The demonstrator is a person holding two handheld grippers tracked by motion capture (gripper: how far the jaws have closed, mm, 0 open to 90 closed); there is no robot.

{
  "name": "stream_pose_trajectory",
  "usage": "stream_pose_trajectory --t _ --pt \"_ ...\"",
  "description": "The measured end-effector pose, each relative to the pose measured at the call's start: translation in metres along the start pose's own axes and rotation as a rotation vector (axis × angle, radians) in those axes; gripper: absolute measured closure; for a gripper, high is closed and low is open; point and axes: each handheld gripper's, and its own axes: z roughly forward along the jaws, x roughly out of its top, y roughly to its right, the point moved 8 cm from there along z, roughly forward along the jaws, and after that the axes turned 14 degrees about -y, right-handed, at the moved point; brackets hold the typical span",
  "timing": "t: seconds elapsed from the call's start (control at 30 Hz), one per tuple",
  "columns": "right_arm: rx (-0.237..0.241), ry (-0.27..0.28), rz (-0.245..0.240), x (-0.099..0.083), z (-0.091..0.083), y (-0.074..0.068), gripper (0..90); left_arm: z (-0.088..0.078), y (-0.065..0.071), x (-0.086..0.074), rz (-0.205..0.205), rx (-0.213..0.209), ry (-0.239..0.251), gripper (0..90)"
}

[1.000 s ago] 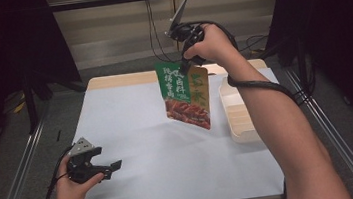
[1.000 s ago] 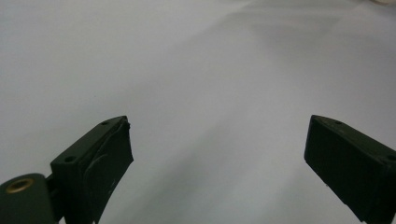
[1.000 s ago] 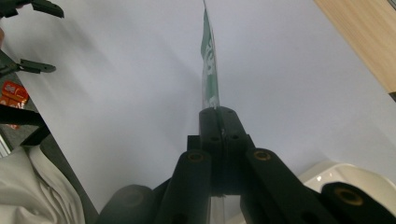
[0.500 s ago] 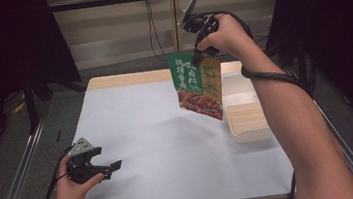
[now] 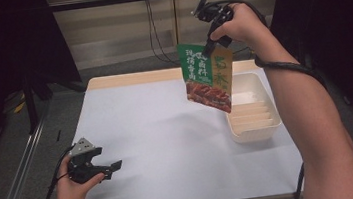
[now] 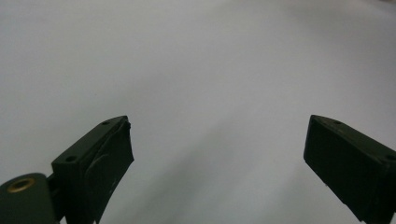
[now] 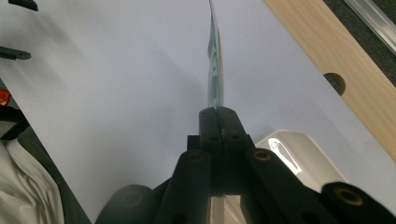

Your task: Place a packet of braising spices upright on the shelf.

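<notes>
**Pouch hanging over the near end of the tray**

Closest to me, my left gripper (image 5: 106,169) sits low on the near-left part of the white table (image 5: 160,146), held in the left hand (image 5: 74,189). Its jaws stand wide apart with nothing between them; in the left gripper view they frame bare white tabletop (image 6: 201,79). Its cable (image 5: 53,186) loops off the table's near-left edge.

Farther out on the right, the white tray (image 5: 263,126) lies along the table's right side, its inside ribbed by low dividers. My right forearm (image 5: 312,114) crosses above the tray's right rim, a black cable wrapped round the wrist.

Beyond that, the snack pouch (image 5: 207,78), green and orange with a picture of food at the bottom, hangs in the air, tilted, its lower corner over the tray's left wall. My right gripper (image 5: 207,50) is clenched on the pouch's top edge. In the right gripper view the jaws are pressed together on the thin pouch (image 7: 215,60), seen edge-on, with the tray's rounded corner (image 7: 289,149) just beside them.

At the far side runs the table's wooden strip (image 5: 132,78); cables hang down the wall behind.
</notes>
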Motion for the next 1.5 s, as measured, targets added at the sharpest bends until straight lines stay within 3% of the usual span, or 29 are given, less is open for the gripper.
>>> stream_pose_trajectory --t 0.87,1.5 --pt "-0.035 0.045 0.024 -0.025 -0.023 0.035 90.0 0.000 -0.001 0.000 0.000 0.006 -0.003 7.9" --pt "-0.048 0.039 0.047 -0.054 -0.023 0.060 90.0 0.002 0.000 0.000 -0.006 0.006 -0.006 8.2"
